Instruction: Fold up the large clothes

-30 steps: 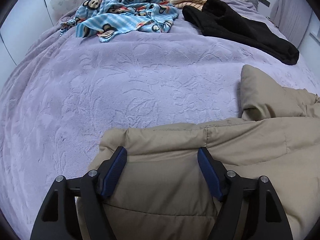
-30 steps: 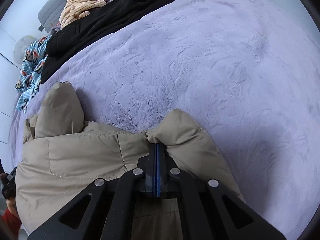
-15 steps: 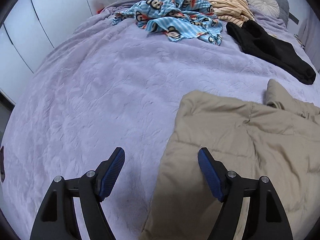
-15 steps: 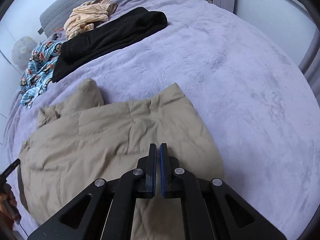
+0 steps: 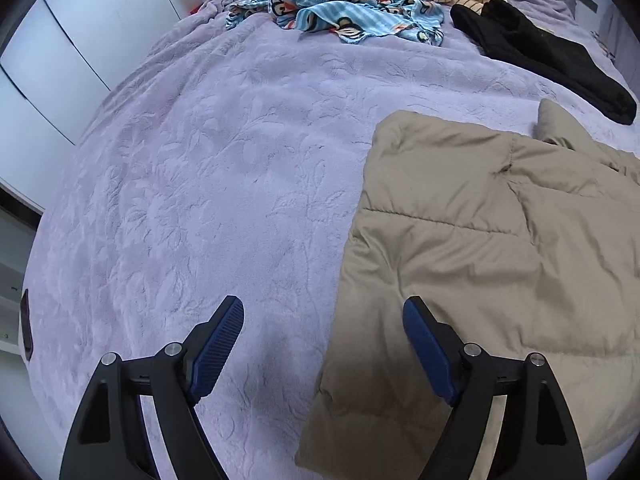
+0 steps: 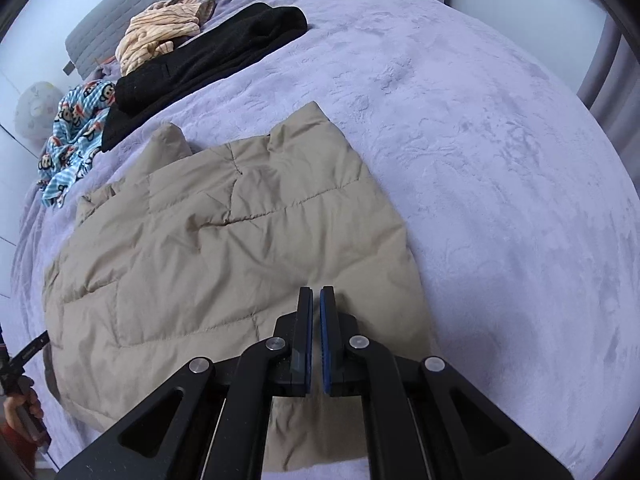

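The tan quilted jacket [image 6: 224, 256] lies folded and flat on the lavender bed cover [image 5: 200, 184], and everything else can be placed from it. The left tool [image 5: 323, 344] hangs above the jacket's left edge with its jaws spreading apart and nothing between them: one blue pad [image 5: 218, 344] is over bare bed cover just beside the jacket, the other over the tan cloth. The right tool [image 6: 316, 344] hangs over the jacket's near right part, its two blue-faced fingers [image 6: 326, 340] drawn together with only a thin slit between and no cloth caught in them. Beyond the jacket's far edge, a small tan flap [image 6: 172, 140] stands up from it, and past that lies a black garment [image 6: 208, 60], stretched long across the bed and apart from the jacket. Farther from the jacket, beside the black garment, sit a blue monkey-print cloth [image 5: 348, 4] and a crumpled cream striped garment [image 6: 160, 36]. In the right wrist view a hand [image 6: 20, 412] holding a dark handle shows at the frame's edge, off the jacket's left side.
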The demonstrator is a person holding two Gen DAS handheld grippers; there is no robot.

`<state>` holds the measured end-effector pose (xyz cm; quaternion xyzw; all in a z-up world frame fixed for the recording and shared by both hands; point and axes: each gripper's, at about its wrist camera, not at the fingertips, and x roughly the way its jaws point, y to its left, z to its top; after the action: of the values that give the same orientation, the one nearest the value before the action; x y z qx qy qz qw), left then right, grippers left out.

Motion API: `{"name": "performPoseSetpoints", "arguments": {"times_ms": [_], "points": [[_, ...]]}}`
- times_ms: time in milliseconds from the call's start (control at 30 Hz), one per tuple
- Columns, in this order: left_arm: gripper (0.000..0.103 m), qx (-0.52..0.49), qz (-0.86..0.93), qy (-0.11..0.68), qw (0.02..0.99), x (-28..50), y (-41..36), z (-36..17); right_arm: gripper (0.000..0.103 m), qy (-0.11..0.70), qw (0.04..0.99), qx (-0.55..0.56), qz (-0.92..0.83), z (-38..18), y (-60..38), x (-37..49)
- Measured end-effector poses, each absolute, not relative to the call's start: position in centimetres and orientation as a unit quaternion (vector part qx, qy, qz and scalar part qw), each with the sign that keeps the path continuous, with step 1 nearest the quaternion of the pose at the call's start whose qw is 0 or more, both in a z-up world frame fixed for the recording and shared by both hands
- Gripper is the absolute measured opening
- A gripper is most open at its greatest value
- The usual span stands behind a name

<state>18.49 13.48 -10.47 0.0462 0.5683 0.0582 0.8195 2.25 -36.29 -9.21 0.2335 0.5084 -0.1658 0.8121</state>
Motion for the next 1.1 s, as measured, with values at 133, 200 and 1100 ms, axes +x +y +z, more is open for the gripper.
{"name": "performPoseSetpoints", "arguments": {"times_ms": [133, 200, 1100], "points": [[0.083, 0.030, 0.045, 0.577, 0.815, 16.4, 13.2, -9.3, 0.004, 0.510, 0.803, 0.262, -0.165, -8.5, -35.7, 0.0], [0.083, 0.029, 0.038, 0.582, 0.812, 15.3, 12.9, -8.9, 0.004, 0.511, 0.795, 0.282, -0.165, -8.4, -35.4, -1.2], [0.103, -0.095, -0.055, 0.625, 0.773, 6.3, 11.8, -12.1, 0.089, 0.499, 0.752, 0.423, -0.080, -13.9, -31.2, -8.1]]}}
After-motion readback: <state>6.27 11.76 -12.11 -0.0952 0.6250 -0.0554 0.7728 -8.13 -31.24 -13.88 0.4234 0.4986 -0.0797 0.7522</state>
